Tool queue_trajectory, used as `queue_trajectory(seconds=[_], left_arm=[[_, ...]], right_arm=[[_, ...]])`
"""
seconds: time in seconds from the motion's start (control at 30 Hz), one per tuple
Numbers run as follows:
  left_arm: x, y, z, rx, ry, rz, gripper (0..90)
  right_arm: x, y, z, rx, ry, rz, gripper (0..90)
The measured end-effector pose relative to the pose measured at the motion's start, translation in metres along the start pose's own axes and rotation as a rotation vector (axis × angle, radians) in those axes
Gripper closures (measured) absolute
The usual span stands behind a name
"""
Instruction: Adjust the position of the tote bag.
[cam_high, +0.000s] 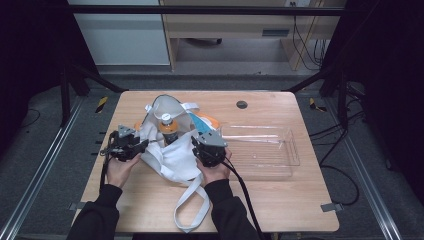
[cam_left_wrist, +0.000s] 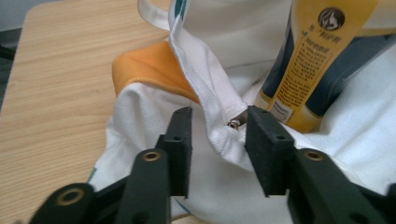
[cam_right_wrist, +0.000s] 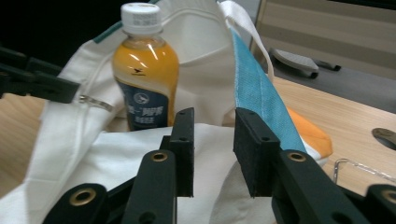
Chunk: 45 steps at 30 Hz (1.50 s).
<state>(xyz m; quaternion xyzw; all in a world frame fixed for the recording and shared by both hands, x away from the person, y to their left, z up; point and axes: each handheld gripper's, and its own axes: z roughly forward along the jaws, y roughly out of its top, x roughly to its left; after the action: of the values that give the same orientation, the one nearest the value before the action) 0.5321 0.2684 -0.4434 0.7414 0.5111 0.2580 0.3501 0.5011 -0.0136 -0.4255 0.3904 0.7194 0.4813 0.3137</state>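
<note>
A white bag (cam_high: 172, 150) lay open on the bench (cam_high: 260, 195), and a bottle (cam_high: 169, 127) of orange drink stood up inside it. The left gripper (cam_high: 145, 144) was at the bag's left rim, and its jaws were apart with the rim's white hem (cam_left_wrist: 219, 116) between them, not pinched. The right gripper (cam_high: 196, 141) was at the bag's right side with its jaws apart too, holding nothing, just beside the blue edge (cam_right_wrist: 261, 100), and a clear tray (cam_high: 265, 150) sat near it on the right.
</note>
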Motion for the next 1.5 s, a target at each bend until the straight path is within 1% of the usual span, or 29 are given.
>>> queue_trajectory(seconds=[0.07, 0.13, 0.17, 0.27, 0.4, 0.47, 0.67, 0.8, 0.93, 1.0, 1.13, 1.2, 1.23, 1.4, 1.5], left_arm=[[0.0, -0.001, 0.001, 0.011, 0.001, 0.006, 65.8], [0.0, -0.002, 0.002, 0.019, 0.004, 0.01, 67.5], [0.0, -0.002, 0.003, 0.028, 0.004, 0.012, 68.1], [0.002, -0.003, 0.005, 0.045, 0.002, 0.014, 69.0], [0.002, -0.004, 0.005, 0.051, -0.001, 0.027, 70.0], [0.002, -0.005, 0.006, 0.055, -0.001, 0.031, 70.3], [0.006, -0.007, 0.009, 0.074, -0.006, 0.028, 71.3], [0.006, -0.008, 0.01, 0.081, -0.002, 0.037, 71.5], [0.006, -0.008, 0.01, 0.081, -0.003, 0.036, 71.5], [0.005, -0.008, 0.009, 0.076, -0.004, 0.035, 71.3], [0.006, -0.006, 0.003, 0.038, -0.002, 0.028, 66.7], [0.007, -0.005, -0.002, 0.012, -0.017, 0.018, 63.3], [0.007, -0.005, -0.007, -0.009, -0.027, 0.012, 62.0], [0.006, -0.003, -0.023, -0.075, -0.055, 0.004, 57.6], [0.005, -0.003, -0.033, -0.101, -0.067, 0.008, 55.4]], right_arm=[[0.0, 0.001, 0.001, -0.015, -0.008, 0.005, 72.5], [0.001, 0.002, 0.001, -0.012, -0.017, -0.006, 75.1], [0.0, 0.003, 0.001, -0.007, -0.02, -0.01, 78.1], [-0.006, 0.002, 0.002, 0.023, -0.032, -0.007, 83.6], [-0.013, -0.001, 0.006, 0.061, -0.041, 0.0, 90.0], [-0.015, -0.001, 0.007, 0.066, -0.053, 0.0, 90.0], [-0.025, 0.001, 0.008, 0.077, -0.063, 0.02, 90.0], [-0.034, -0.004, 0.01, 0.095, -0.067, 0.056, 90.0], [-0.036, -0.008, 0.01, 0.11, -0.06, 0.062, 90.0], [-0.035, -0.009, 0.01, 0.107, -0.045, 0.066, 90.0], [-0.031, -0.008, 0.007, 0.082, 0.007, 0.073, 82.6], [-0.029, -0.008, 0.005, 0.071, 0.03, 0.069, 79.6], [-0.028, -0.007, 0.004, 0.064, 0.043, 0.066, 77.8], [-0.025, -0.003, -0.007, 0.019, 0.098, 0.048, 69.9], [-0.025, 0.0, -0.015, 0.004, 0.106, 0.036, 64.4]])
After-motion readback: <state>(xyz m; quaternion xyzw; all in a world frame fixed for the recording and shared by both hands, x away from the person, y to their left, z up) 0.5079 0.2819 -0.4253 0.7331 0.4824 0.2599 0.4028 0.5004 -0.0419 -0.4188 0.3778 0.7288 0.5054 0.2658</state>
